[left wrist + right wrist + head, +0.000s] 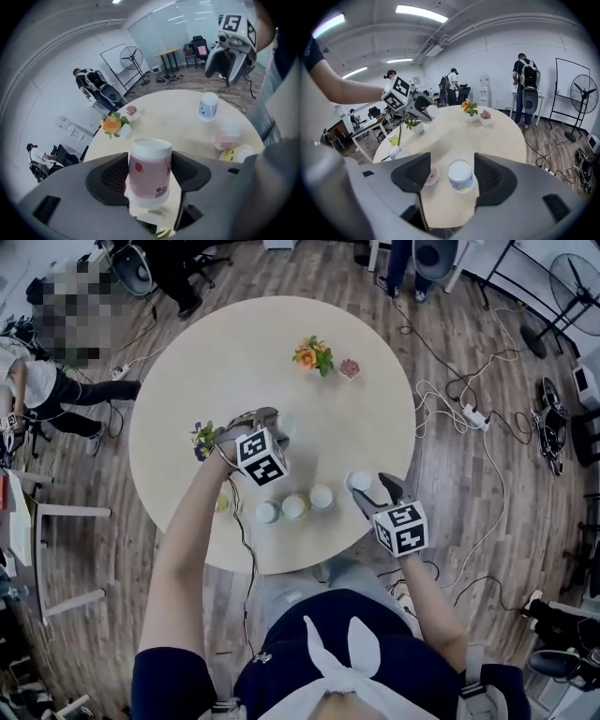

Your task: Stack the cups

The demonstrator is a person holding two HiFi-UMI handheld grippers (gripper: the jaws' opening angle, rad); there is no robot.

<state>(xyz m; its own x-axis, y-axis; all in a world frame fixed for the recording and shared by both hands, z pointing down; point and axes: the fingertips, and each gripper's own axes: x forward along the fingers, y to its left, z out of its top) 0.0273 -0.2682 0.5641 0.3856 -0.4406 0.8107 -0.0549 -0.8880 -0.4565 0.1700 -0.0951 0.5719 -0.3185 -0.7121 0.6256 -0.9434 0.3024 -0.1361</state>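
Two cups were in play at this point. My left gripper (150, 180) was clamped on a pink-and-white paper cup with little planet prints (148, 164), which was upside down with a jaw pressing on each side. In the right gripper view, that cup was up off the round beige table (375, 399), towards the upper left of the frame.

My right gripper (452, 177) was wide open. Its jaws sat either side of a white paper cup with blue print (460, 174) that stood mouth-down near the bottom edge of the table. Neither jaw touched it, and it sat a bit closer to the right-hand jaw.

In the head view, that blue-print cup was lower right of centre. Three more paper cups (294, 506) stood in a row just to its left, all mouth-down and none stacked. Some small potted flowers (315, 354) sat in the upper middle, well apart from everything.

So I'd call this the very first stacking step, with one cup picked up and nothing nested yet. The way I figured it, the next move was to carry the pink cup across to one of the standing cups. Then I'd line its open mouth up square over that cup's flat base and lower it straight down. Paper cups squash and tip easily, so it'd need a light squeeze and a level approach. Closing the right gripper gently on the blue-print cup would probably help keep it from sliding.
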